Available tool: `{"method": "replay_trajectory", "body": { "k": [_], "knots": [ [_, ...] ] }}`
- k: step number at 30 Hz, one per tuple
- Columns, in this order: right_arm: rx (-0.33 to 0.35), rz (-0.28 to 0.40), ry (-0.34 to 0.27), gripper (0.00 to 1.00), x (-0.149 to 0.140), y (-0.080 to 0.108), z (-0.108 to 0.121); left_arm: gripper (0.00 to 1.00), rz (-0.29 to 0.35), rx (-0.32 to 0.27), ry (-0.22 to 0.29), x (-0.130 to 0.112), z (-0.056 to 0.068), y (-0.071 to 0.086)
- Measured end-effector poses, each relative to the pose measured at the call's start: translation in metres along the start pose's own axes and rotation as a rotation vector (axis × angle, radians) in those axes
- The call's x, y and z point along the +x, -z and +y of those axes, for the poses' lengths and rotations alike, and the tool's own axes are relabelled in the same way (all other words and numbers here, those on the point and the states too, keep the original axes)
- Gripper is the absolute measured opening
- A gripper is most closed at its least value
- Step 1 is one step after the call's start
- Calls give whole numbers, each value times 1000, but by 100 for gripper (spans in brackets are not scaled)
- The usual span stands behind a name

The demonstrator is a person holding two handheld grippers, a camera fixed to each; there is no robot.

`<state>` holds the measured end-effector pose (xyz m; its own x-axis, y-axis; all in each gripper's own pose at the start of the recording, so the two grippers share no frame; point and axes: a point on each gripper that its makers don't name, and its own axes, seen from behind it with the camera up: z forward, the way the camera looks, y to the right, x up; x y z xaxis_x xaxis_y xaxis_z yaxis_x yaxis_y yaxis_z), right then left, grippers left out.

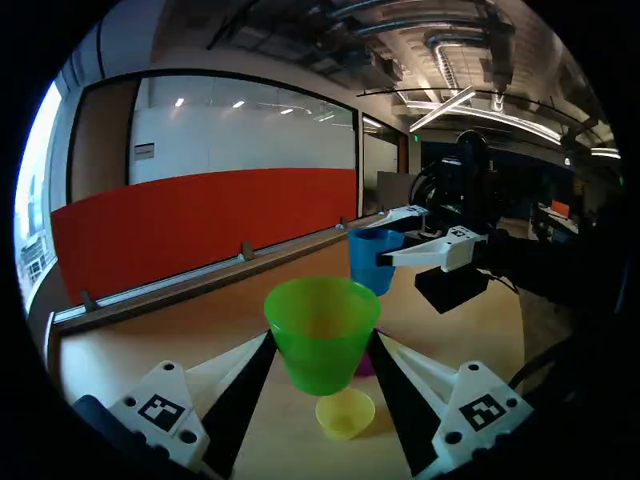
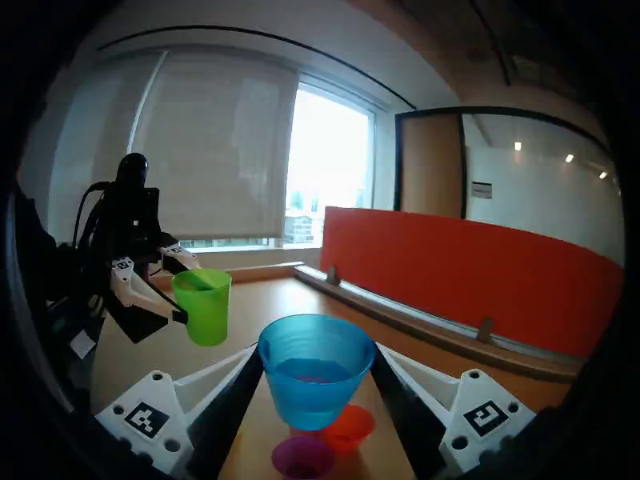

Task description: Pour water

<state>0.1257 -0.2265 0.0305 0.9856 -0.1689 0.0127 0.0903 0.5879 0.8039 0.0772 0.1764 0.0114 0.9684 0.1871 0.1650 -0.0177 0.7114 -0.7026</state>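
L gripper [image 1: 322, 342] clamps the green translucent plastic cup [image 1: 322, 328], R gripper [image 2: 316, 354] the part-filled blue plastic cup [image 2: 316, 384], both above the wooden table [image 1: 200, 320]; I judge them light, flexy, so grip mid-wall gently.

2 opposed fisheye views over 1 table [image 1: 240, 300]

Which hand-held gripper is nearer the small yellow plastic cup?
Left. The left hand-held gripper, gripping the green plastic cup, hangs just over the small yellow plastic cup; the right hand-held gripper holds the blue plastic cup farther back.
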Motion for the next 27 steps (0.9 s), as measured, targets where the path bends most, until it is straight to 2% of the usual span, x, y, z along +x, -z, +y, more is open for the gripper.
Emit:
{"method": "replay_trajectory", "body": {
  "k": [11,27],
  "knots": [
    [-5,59,-7,93,11,-5,-4,82,12,-2,10,1,0,1],
    [2,56,10,93,11,-7,-6,82,17,0,5,0,-2,2]
  ]
}}
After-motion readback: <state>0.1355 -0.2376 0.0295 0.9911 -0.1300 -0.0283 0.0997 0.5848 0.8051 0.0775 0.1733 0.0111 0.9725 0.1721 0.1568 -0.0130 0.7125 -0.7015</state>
